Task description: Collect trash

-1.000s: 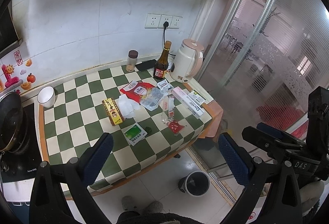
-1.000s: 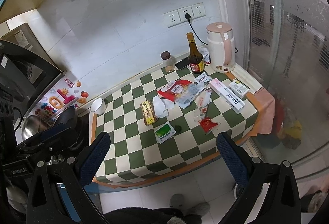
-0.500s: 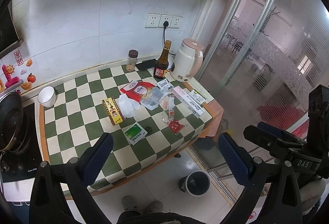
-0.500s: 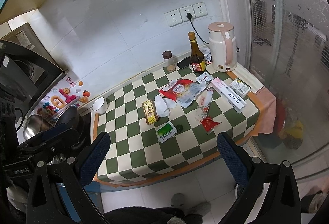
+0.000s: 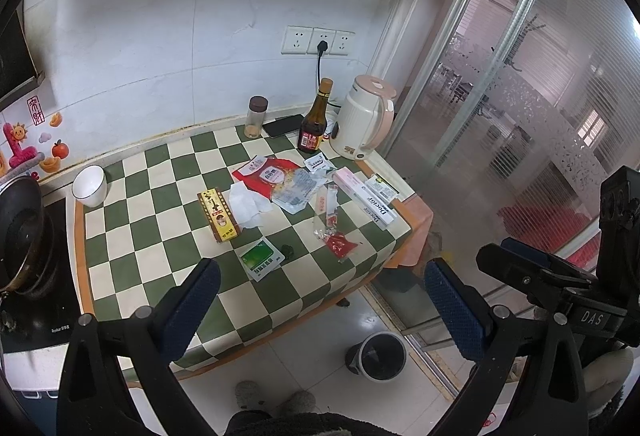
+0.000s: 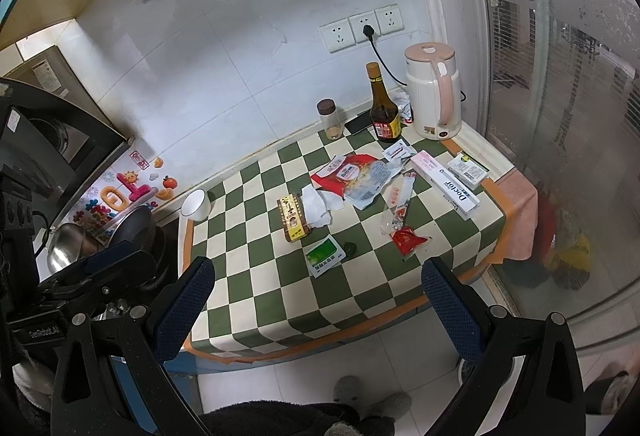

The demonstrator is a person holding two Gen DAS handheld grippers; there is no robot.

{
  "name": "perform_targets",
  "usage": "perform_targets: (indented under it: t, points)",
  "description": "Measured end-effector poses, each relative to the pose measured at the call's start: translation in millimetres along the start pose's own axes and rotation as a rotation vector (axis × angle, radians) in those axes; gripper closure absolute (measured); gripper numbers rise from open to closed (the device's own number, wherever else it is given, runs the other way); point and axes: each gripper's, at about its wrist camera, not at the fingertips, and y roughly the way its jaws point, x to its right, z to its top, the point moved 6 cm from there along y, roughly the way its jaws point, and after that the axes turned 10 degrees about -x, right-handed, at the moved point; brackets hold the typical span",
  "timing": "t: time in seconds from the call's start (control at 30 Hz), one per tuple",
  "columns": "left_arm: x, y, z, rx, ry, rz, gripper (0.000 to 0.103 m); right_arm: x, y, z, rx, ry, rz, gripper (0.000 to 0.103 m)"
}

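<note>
Green-checked counter (image 5: 132, 276) spreads below my left tool (image 5: 320, 306) and right tool (image 6: 318, 302), both with jaws apart and empty. Nearest lies a green sachet (image 5: 262, 259), then a red wrapper (image 5: 340, 244), crumpled tissue (image 5: 248, 203), and farthest the kettle (image 5: 362, 123).

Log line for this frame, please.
phase: approach | left gripper: open | right gripper: open | wrappers on table | bin on floor

White wall (image 5: 160, 35), seemingly frosted glass door (image 5: 520, 135)
</note>
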Motion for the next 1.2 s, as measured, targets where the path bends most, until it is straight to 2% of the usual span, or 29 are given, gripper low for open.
perform_targets:
  t: [0.43,1.0,1.03,1.1,1.17,1.2]
  points:
    - [-3,-4,-1,0.004,-0.001,0.001,0.0,2,0,0,-0.001,-0.001,0.004,0.0]
    - [-8,-8,-3,0.007,-0.001,0.004,0.0,-14,-1,0,-0.005,-0.019,0.021,0.0]
    - [-10,-9,-2,0.009,-0.001,0.012,0.0,-14,-1,0,-0.005,-0.02,0.025,0.0]
    - [-14,-10,0,0.031,0.008,0.078,0.0,-13,-1,0,-0.004,-0.018,0.023,0.0]
    - [-25,-5,8,0.06,0.015,0.214,0.0,-6,0,1,0.005,0.002,0.006,0.0]
    - [-29,-2,10,0.064,0.013,0.251,0.0,2,2,2,0.004,0.017,-0.005,0.0]
